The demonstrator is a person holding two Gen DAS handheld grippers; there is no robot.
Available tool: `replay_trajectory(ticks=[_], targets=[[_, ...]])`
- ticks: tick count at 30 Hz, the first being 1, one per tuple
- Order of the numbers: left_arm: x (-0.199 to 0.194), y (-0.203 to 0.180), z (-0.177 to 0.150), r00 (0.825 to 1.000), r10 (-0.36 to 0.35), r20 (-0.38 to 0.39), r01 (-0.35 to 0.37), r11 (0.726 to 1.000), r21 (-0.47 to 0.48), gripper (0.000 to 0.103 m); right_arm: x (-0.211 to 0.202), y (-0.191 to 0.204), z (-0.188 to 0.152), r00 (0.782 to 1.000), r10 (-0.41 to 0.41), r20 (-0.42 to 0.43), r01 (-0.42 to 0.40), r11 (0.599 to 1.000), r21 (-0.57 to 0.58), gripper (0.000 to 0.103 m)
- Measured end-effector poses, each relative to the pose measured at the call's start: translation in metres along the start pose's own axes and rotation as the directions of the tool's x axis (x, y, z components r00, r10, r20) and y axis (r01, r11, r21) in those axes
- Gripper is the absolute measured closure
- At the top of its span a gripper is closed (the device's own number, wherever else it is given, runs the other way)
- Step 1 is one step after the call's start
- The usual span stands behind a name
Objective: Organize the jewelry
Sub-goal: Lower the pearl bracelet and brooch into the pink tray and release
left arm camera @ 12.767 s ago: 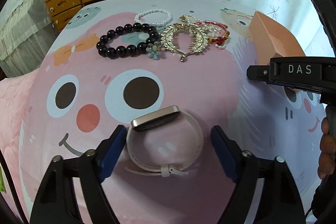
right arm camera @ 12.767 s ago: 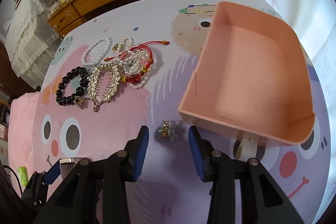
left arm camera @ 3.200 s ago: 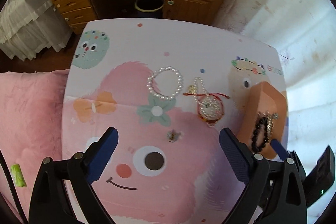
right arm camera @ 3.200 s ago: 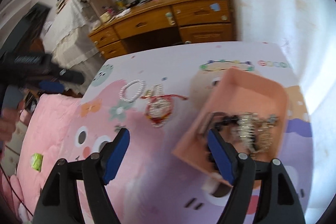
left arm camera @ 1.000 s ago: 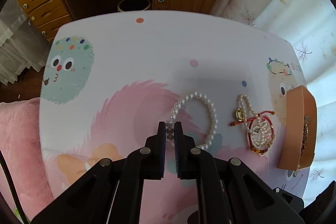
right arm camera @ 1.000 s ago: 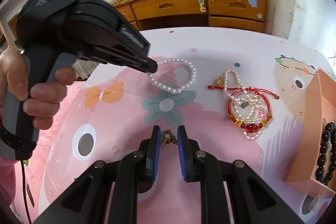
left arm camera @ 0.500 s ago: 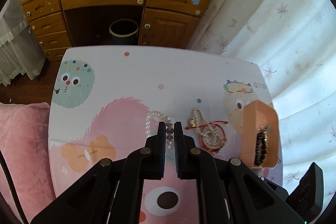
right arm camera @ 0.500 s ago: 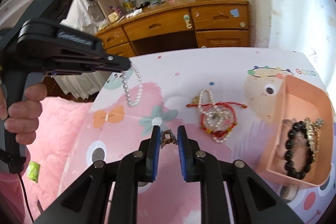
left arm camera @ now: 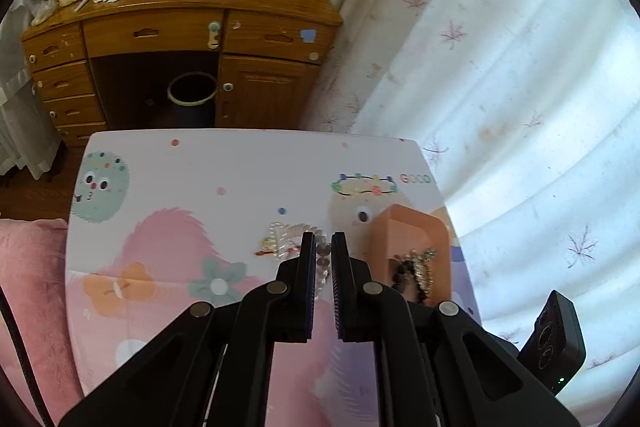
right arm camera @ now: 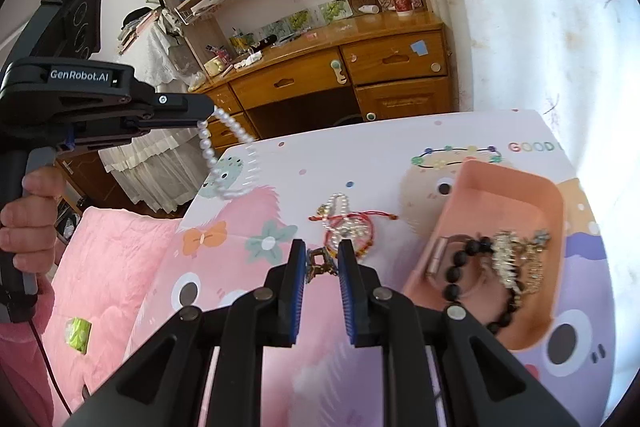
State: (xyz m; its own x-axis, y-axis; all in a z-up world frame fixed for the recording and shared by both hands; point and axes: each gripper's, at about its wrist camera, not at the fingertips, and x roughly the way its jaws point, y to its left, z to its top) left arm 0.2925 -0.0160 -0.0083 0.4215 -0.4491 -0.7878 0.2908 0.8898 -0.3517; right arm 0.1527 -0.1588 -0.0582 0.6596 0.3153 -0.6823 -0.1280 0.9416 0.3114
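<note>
a low table covered with a pink and white cartoon-print cloth (right arm camera: 400, 147) is seen from above in both views, with a wooden desk with drawers (left arm camera: 160, 39) behind it. a peach-coloured plastic tray (right arm camera: 516, 187) rests near the table's right edge and holds a black bead bracelet (right arm camera: 464, 271), a gold filigree comb (right arm camera: 508, 259) and a watch with a pale strap (right arm camera: 440, 255). left of the tray, a tangle of red-cord and small pearl bracelets (right arm camera: 348, 223) lies on the cloth.

the left gripper (left arm camera: 323, 247) is held above the table with its jaws pressed together on a white pearl bracelet (right arm camera: 224, 155); in its own view only a few beads show between the blue pads, while the right wrist view shows the whole loop hanging free in the air below the tips, blurred, well left of the tray. a hand (right arm camera: 28, 211) on that gripper's grip is shown only in the right wrist view.

the right gripper (right arm camera: 322, 259) is nearly closed, pinching a small bronze-coloured metal charm (right arm camera: 318, 265) between its pads, above the cloth and just in front of the red-cord tangle. this charm is not seen in the left wrist view.
</note>
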Motion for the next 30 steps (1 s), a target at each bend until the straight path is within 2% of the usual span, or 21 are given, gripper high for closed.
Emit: replay_trajectory(ticks=[8,16,23,28,30], targets=[[0.011,-0.063,-0.01,0.997,-0.069,-0.023,0.07,0.996,0.05,0.098,-0.033,-0.039,-0.012,0.999,-0.025,0.024,0.026,1.0,-0.008,0.087],[0.044,-0.119,-0.025,0.987,-0.126,-0.103,0.137,0.985,0.105,0.098,-0.048,-0.082,-0.021,0.996,-0.08,0.023,0.08,0.997,0.017,0.087],[0.08,-0.141,-0.036,0.977,-0.101,-0.188,0.125,0.985,0.119,0.098,-0.047,-0.108,-0.024,0.995,-0.095,0.007,0.094,0.995,0.04,0.087],[0.104,-0.145,-0.04,0.967,-0.074,-0.244,0.101,0.99,0.097,0.095,-0.042,-0.121,-0.027,0.996,-0.088,-0.022,0.089,0.993,0.077,0.086],[0.111,-0.146,-0.042,0.966,-0.02,-0.258,0.05,0.992,0.113,0.087,-0.035,-0.127,-0.028,0.995,-0.066,-0.069,0.073,0.991,0.114,0.075]])
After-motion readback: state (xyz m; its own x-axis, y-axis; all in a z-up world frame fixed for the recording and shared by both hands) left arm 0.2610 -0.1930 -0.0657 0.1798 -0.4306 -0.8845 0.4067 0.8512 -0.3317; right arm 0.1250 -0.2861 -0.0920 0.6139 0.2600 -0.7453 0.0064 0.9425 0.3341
